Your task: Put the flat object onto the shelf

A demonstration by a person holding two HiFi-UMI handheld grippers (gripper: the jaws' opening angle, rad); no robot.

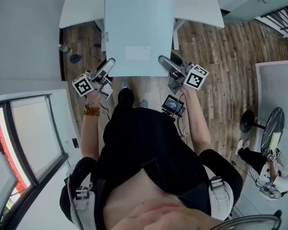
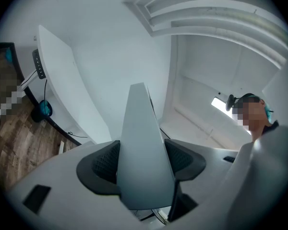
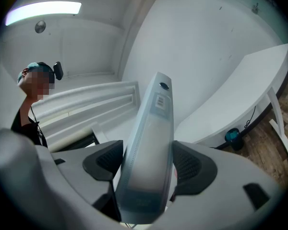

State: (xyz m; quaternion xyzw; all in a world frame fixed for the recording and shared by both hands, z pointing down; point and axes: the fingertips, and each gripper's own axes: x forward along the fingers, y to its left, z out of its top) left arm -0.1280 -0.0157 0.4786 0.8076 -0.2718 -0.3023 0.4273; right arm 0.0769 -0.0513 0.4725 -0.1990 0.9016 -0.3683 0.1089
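Note:
The flat object point(image 1: 139, 35) is a large pale blue-grey panel with a small label, held up in front of me over the white table point(image 1: 81, 4). My left gripper point(image 1: 109, 66) is shut on its lower left edge and my right gripper point(image 1: 164, 63) on its lower right edge. In the left gripper view the panel's edge point(image 2: 143, 143) runs up between the black pads point(image 2: 105, 164) of that gripper point(image 2: 143, 166). In the right gripper view the panel's edge point(image 3: 151, 128) stands the same way in that gripper point(image 3: 149, 166). No shelf can be made out.
Wooden floor point(image 1: 216, 56) lies around the table. A window point(image 1: 24, 147) is at the left, a white panel point(image 1: 278, 85) at the right, with a round black stand point(image 1: 273, 123) below it. A small screen device point(image 1: 173, 104) hangs at my waist. Another person point(image 3: 31, 95) stands behind.

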